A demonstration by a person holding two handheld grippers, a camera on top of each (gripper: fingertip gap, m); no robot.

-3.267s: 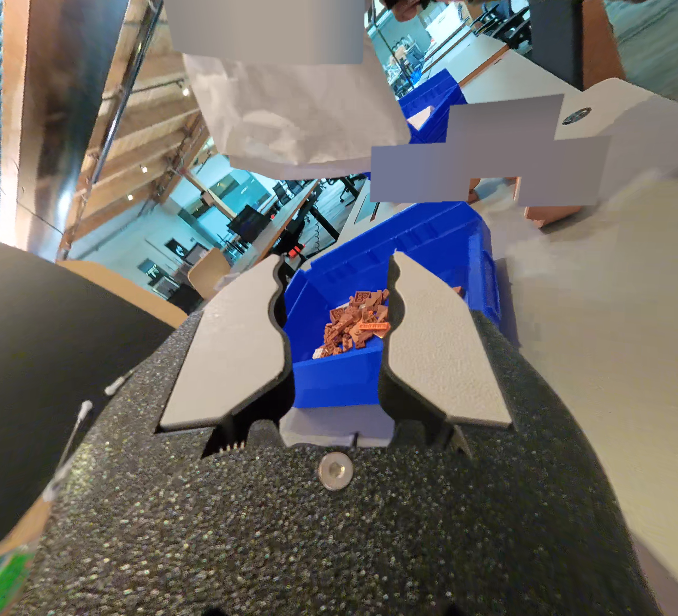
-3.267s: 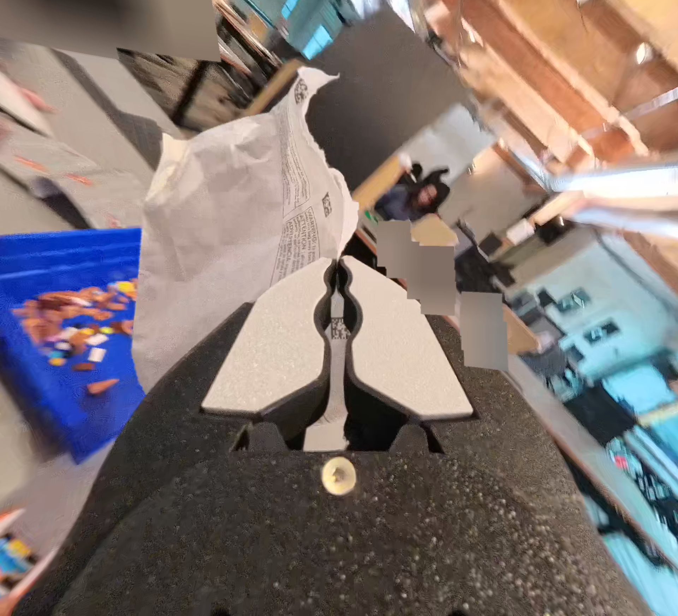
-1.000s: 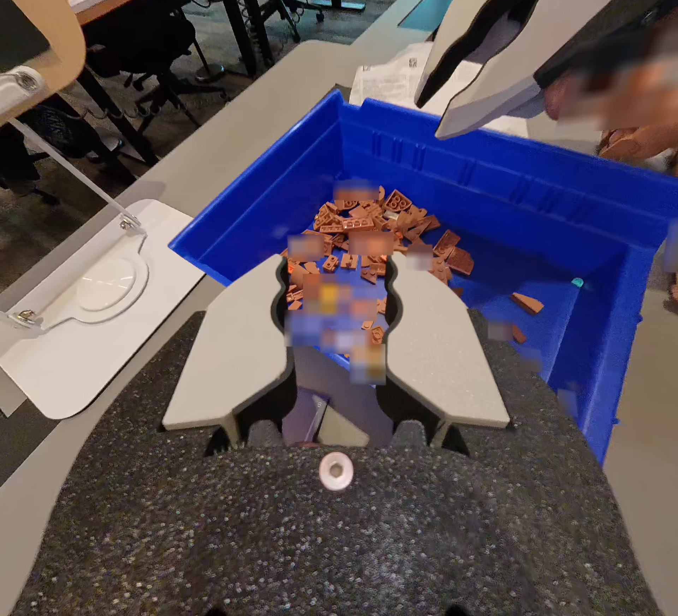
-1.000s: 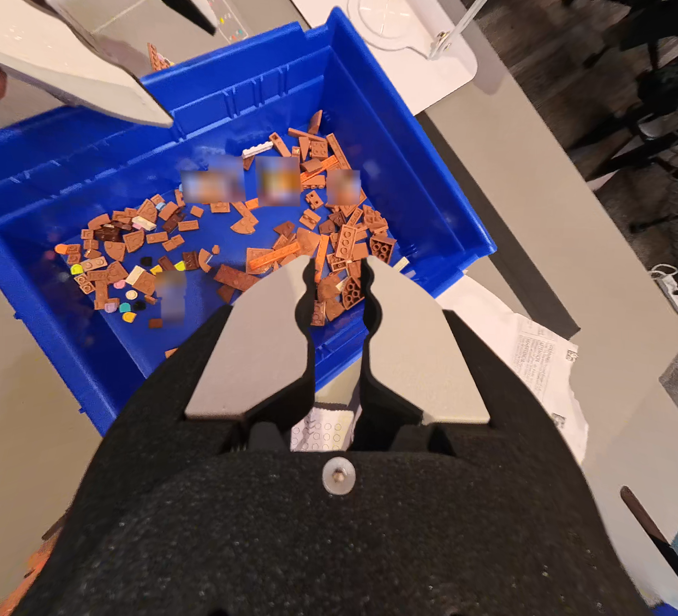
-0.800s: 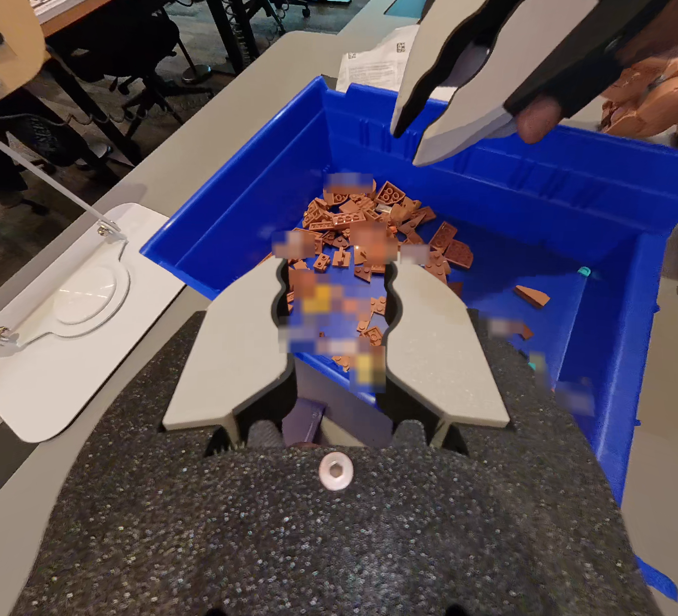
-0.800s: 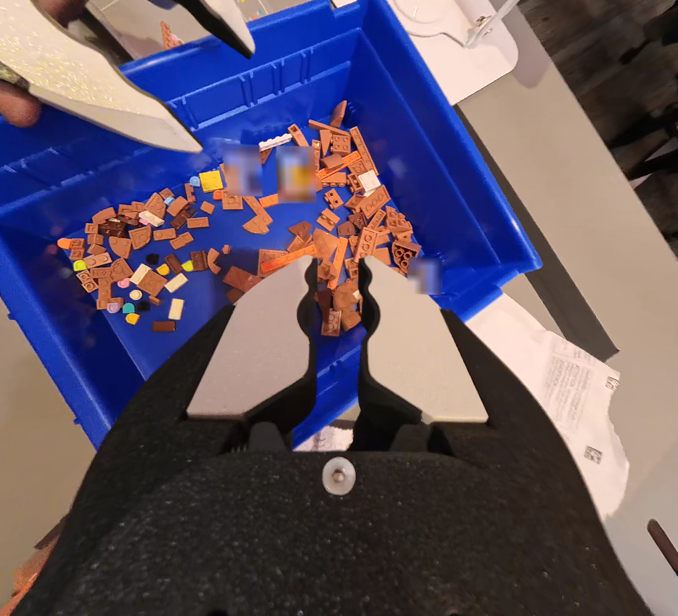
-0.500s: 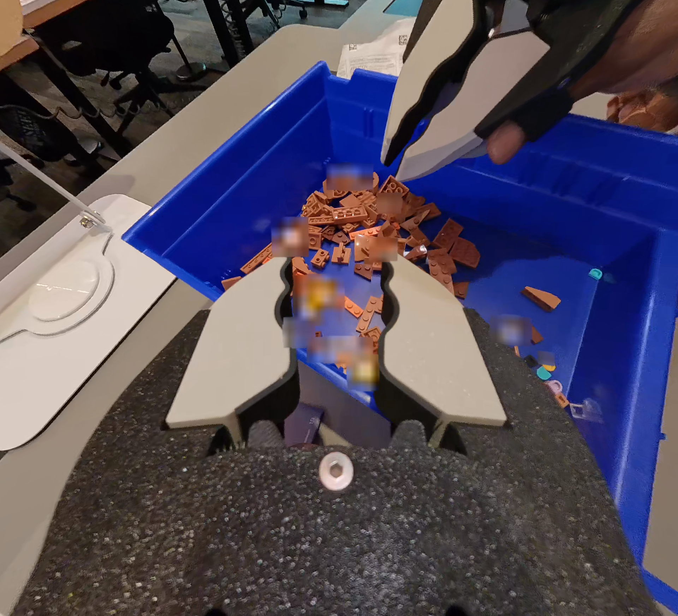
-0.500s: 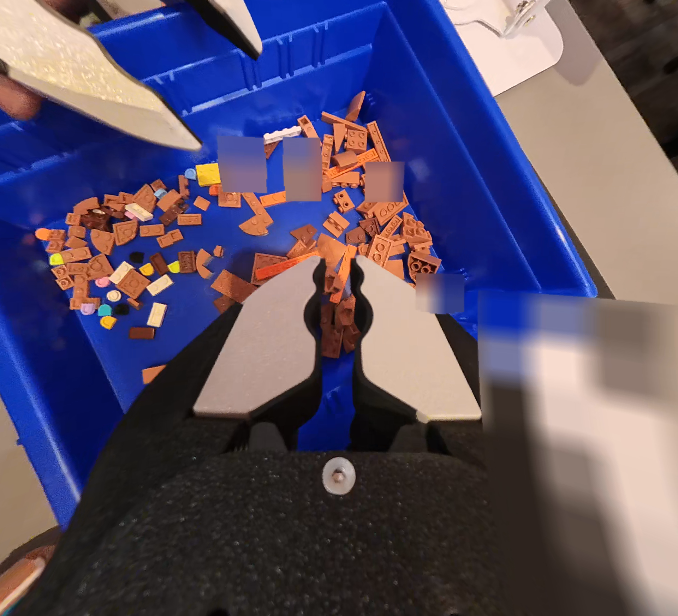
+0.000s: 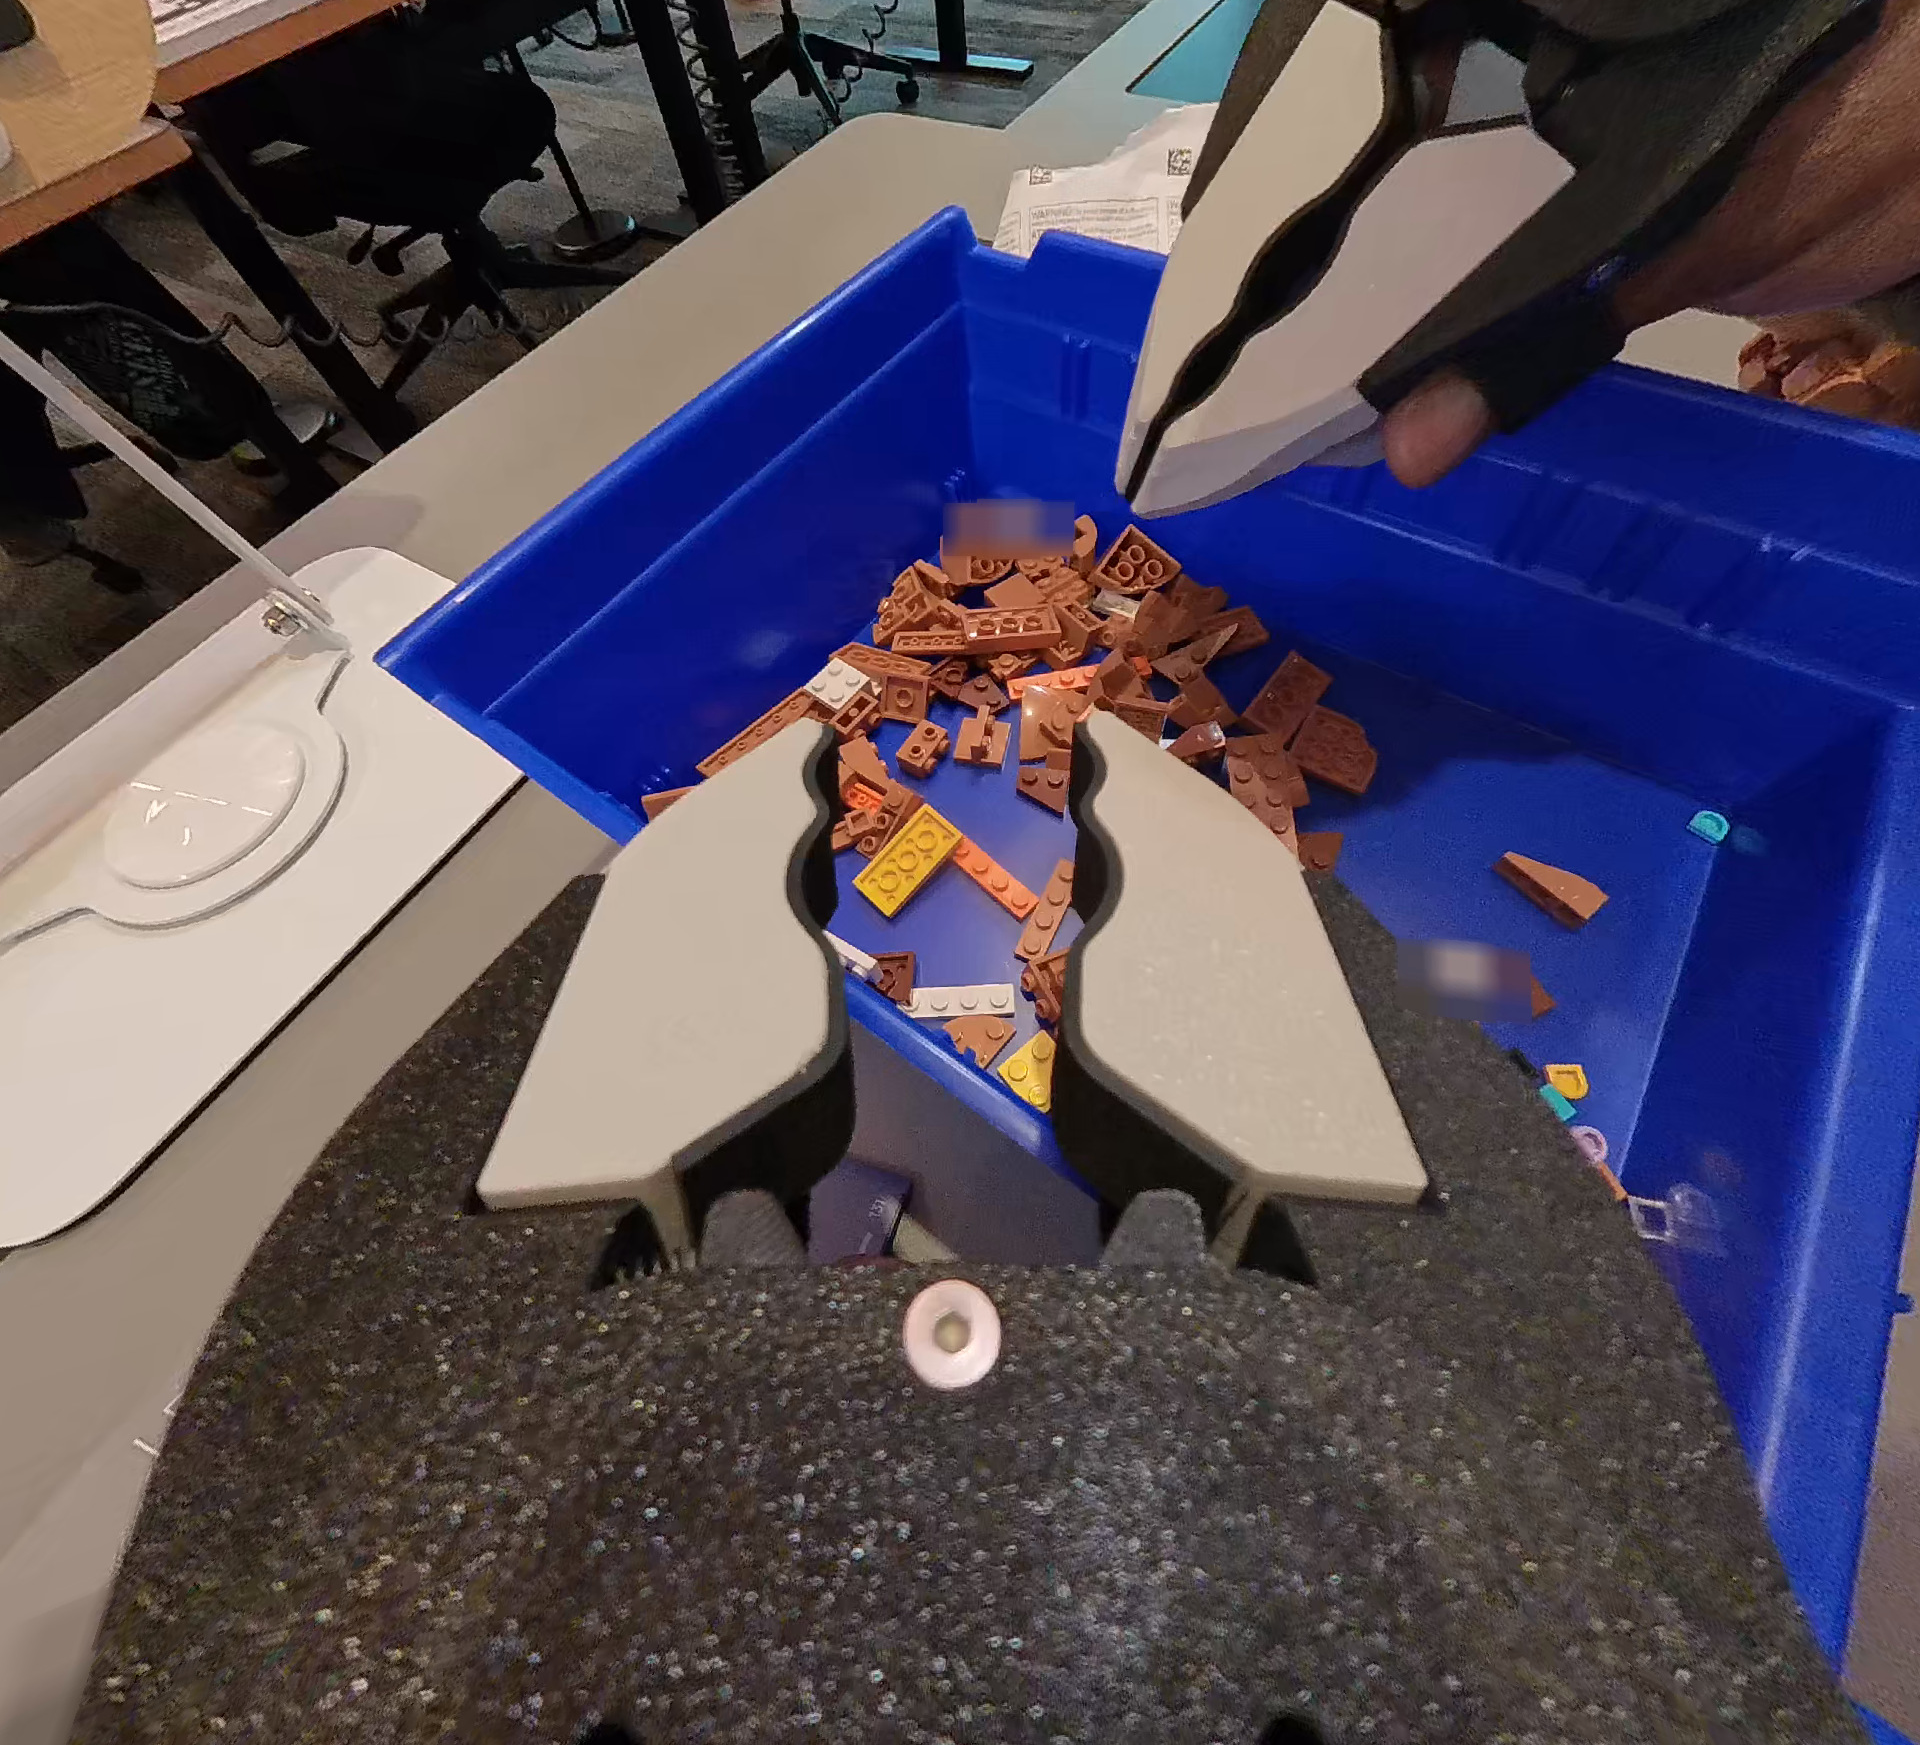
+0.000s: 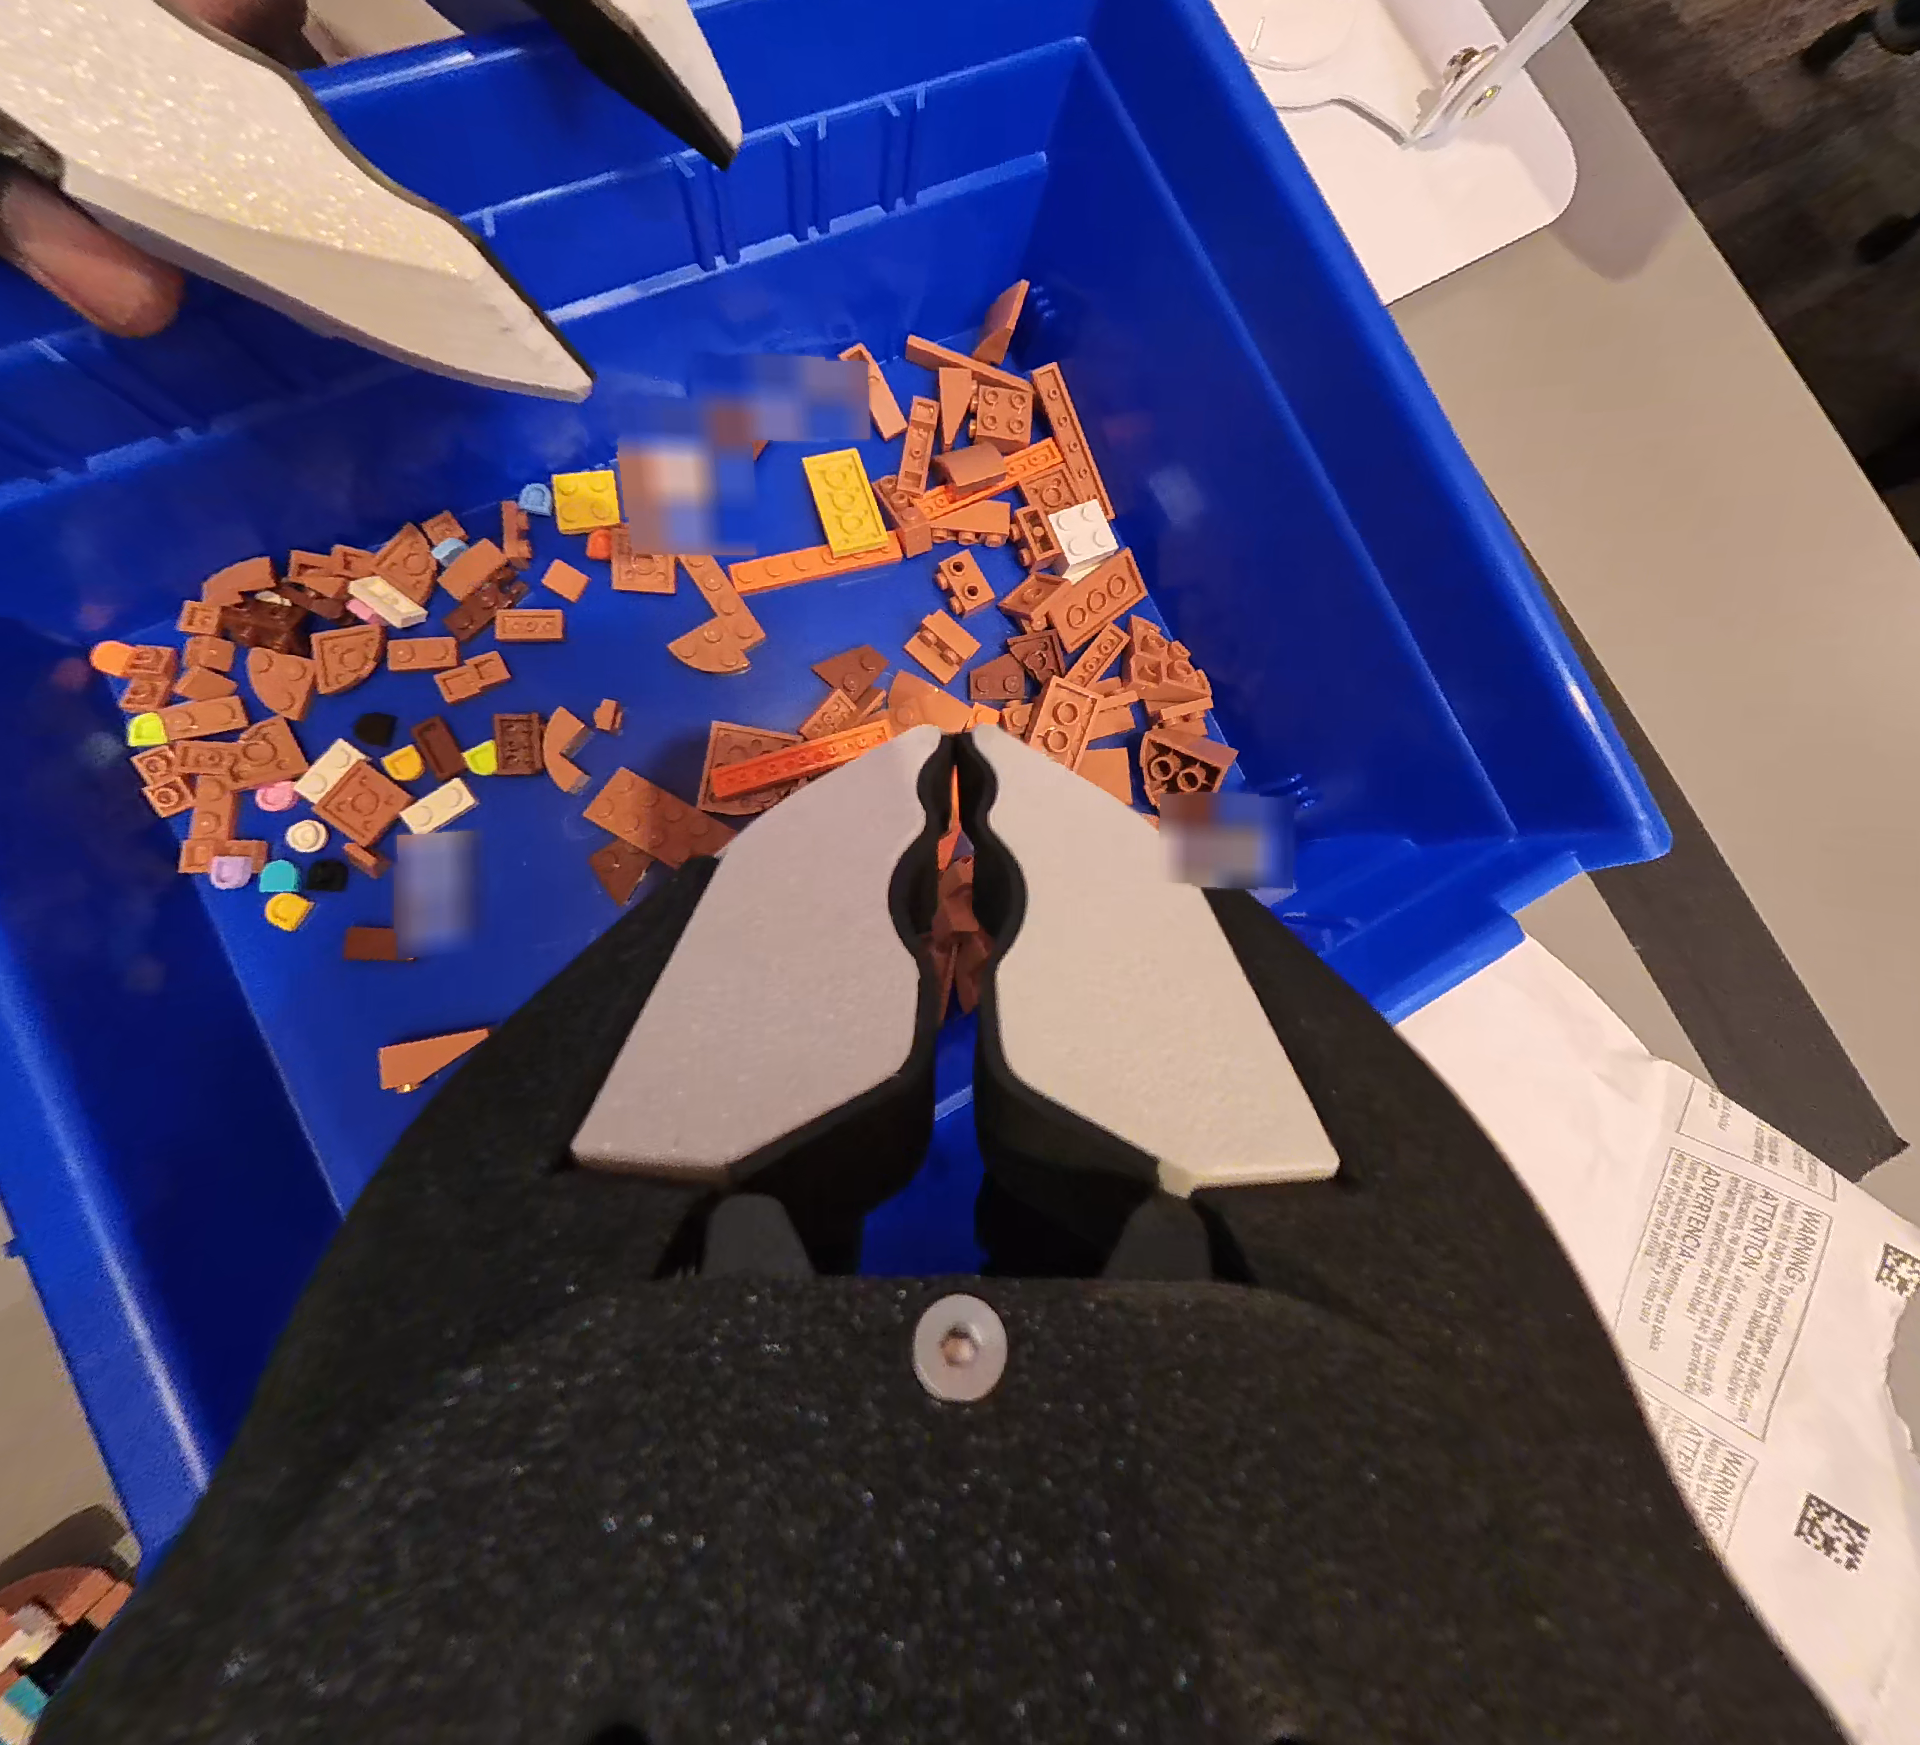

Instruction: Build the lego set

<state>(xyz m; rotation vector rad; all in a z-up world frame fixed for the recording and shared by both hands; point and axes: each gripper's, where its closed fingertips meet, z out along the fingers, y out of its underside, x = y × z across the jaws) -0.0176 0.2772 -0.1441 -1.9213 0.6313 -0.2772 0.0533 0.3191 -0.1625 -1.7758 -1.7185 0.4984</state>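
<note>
A blue bin on the grey table holds a pile of brown lego pieces, with a yellow plate among them. My left gripper is open and empty over the bin's near wall. My right gripper comes in from the upper right, its tips together just above the pile, with nothing seen in them. In the right wrist view the bin fills the frame. My right gripper is shut over the brown pile. My left gripper hangs open at the upper left. Small coloured pieces lie at the left.
A white stand base lies left of the bin; it also shows in the right wrist view. A printed white paper lies beside the bin. A partly built brown model sits behind it. Desks and chairs stand past the table edge. My hands' fingertips stand some 9 cm from each other.
Both grippers have come closer in over the bin. My right gripper's narrow gap has closed to shut above the brown pile. My left gripper has stayed open.
</note>
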